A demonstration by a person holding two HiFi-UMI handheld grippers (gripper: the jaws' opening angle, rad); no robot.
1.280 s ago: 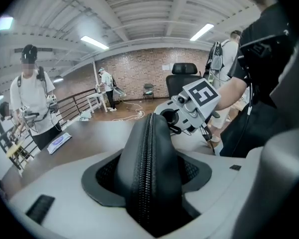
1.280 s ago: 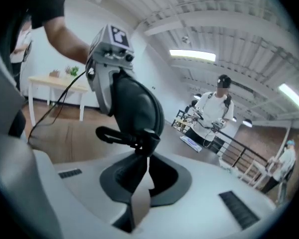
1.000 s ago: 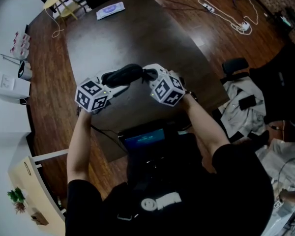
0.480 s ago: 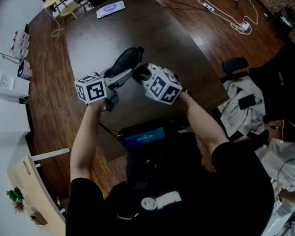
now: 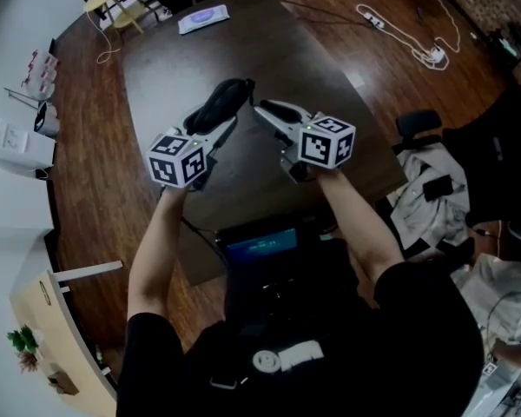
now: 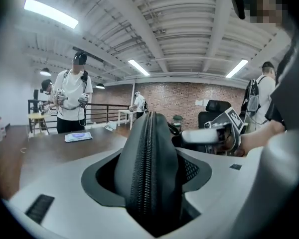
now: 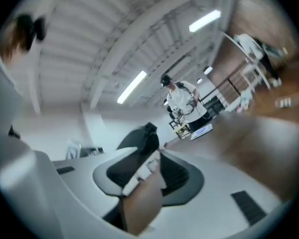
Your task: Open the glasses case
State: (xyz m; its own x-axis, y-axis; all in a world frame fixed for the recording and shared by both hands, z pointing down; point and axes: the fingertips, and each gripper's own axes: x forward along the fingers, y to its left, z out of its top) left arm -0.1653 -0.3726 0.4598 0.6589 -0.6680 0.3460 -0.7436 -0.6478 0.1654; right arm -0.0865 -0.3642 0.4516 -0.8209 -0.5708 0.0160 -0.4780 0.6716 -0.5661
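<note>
Jaws of left gripper (image 5: 215, 133) clamp one end of the case (image 5: 221, 101), held in the air over the table (image 5: 148, 76), zip edge facing up and apparently shut. Right gripper (image 5: 269, 111) jaws have just been opening; they stand slightly apart, empty, just beside the case.

Risks: the one-ended hold could let the case swivel or drop; the right jaws may miss the small zip pull.

No brand or label is readable on the case; print on the far sheet (image 5: 203, 18) is too small.

glasses case (image 6: 148, 173): matt black cloth, zip | table (image 5: 278, 59): dark smooth wood
</note>
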